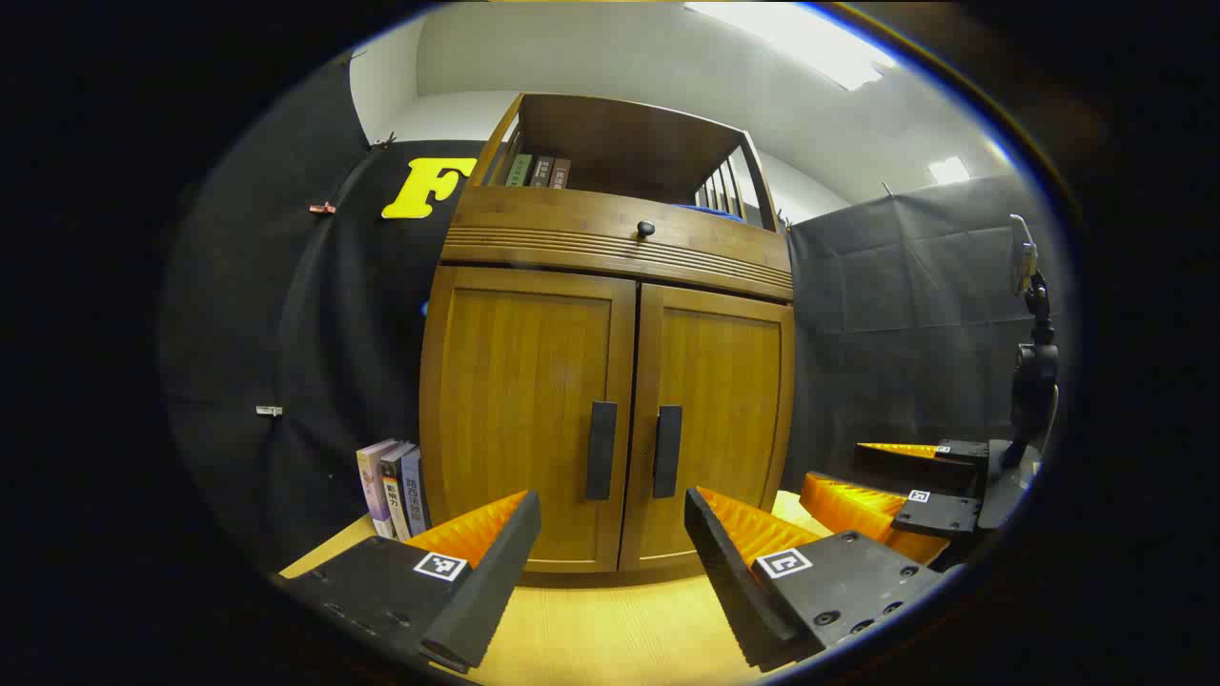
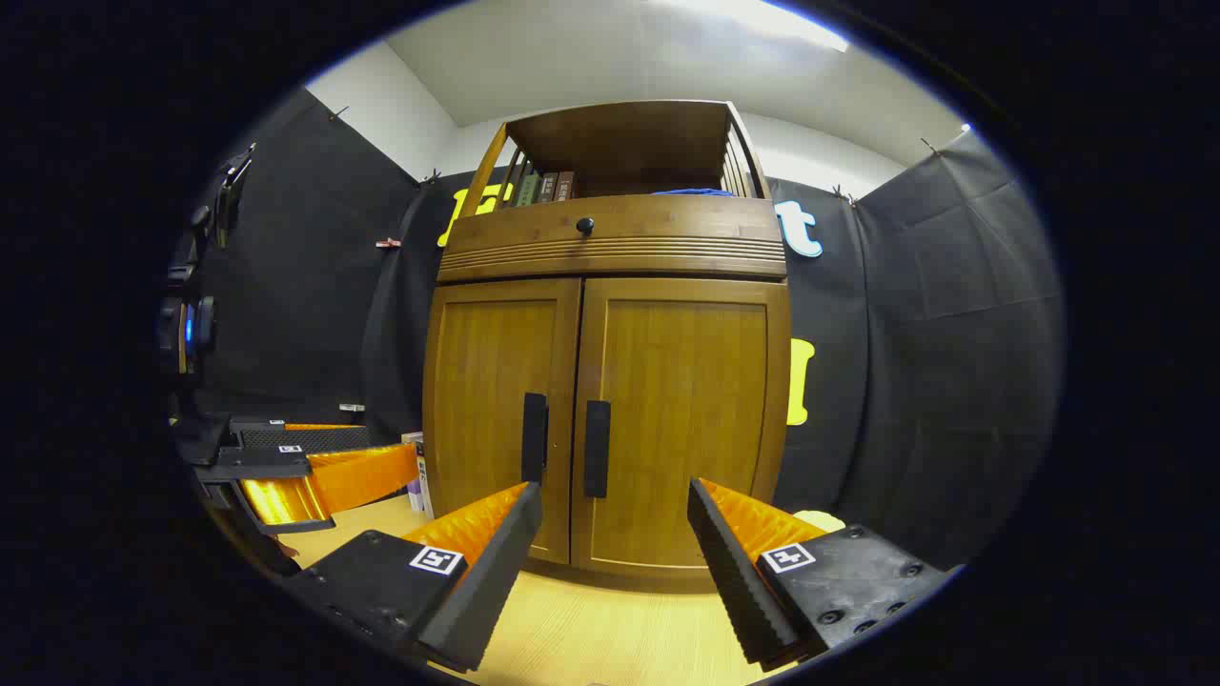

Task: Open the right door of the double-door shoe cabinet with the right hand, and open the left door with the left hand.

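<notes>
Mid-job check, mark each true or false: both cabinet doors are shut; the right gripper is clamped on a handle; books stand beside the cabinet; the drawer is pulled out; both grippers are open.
1. Both doors, left door and right door, are shut. True.
2. The right gripper is clamped on the right handle. False: it is open, short of the handle.
3. Books stand beside the cabinet. True.
4. The drawer is pulled out. False: closed.
5. The left gripper is open too. True.

shoe cabinet: glossy grained wood | 2 door handles: matt dark, ahead between jaws | table: pale smooth wood under jaws
</notes>
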### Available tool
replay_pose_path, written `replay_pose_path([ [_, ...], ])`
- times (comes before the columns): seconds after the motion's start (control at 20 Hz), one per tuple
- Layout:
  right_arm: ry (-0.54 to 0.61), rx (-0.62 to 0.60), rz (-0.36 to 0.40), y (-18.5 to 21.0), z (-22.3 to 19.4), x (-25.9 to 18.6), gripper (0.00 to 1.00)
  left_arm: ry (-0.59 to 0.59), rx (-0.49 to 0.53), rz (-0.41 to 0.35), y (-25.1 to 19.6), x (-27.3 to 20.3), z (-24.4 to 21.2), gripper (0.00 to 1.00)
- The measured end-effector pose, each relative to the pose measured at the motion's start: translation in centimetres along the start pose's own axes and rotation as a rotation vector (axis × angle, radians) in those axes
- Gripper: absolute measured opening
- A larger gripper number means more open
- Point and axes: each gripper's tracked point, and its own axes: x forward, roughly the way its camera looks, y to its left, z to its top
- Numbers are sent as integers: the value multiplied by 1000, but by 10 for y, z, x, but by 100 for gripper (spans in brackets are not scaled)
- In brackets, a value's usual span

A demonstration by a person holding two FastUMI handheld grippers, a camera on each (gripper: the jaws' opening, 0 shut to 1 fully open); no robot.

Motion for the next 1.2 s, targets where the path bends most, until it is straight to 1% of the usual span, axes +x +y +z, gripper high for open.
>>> replay_pose_path([
  [0.1, -4, -2, 5, 2, 0, -3, 99, -4, 7, 1, 0, -1, 2, 95],
  [0.15, -7, -2, 6, 4, 0, -3, 97, -6, 10, 0, 0, -3, 3, 95],
  [0.2, -10, -1, 9, 5, 1, -4, 99, -6, 11, -2, -1, -3, 4, 95],
  [0.25, -12, 0, 12, 6, 2, -4, 97, -4, 12, -4, -3, -4, 4, 94],
  [0.45, -11, 0, 16, 7, 1, -7, 97, 9, 13, -10, -2, -6, 1, 94],
  [0.5, -7, 0, 17, 7, 0, -7, 99, 11, 16, -9, -2, -6, 1, 94],
  [0.6, 0, 3, 20, 6, -2, -8, 97, 14, 20, -9, -3, -6, 1, 94],
  [0.7, 4, 7, 22, 6, -2, -9, 97, 13, 17, -12, -4, -7, 0, 96],
  [0.85, 9, 3, 18, 3, -2, -9, 97, 15, 10, -19, -5, -6, -2, 94],
  [0.9, 10, 1, 19, 2, -2, -9, 99, 15, 9, -19, -6, -6, -3, 94],
  [0.95, 12, 0, 19, 3, -3, -9, 97, 14, 7, -19, -6, -6, -3, 94],
  [1.2, 13, 2, 20, 2, -3, -8, 97, 9, 4, -14, -6, -5, -3, 95],
])
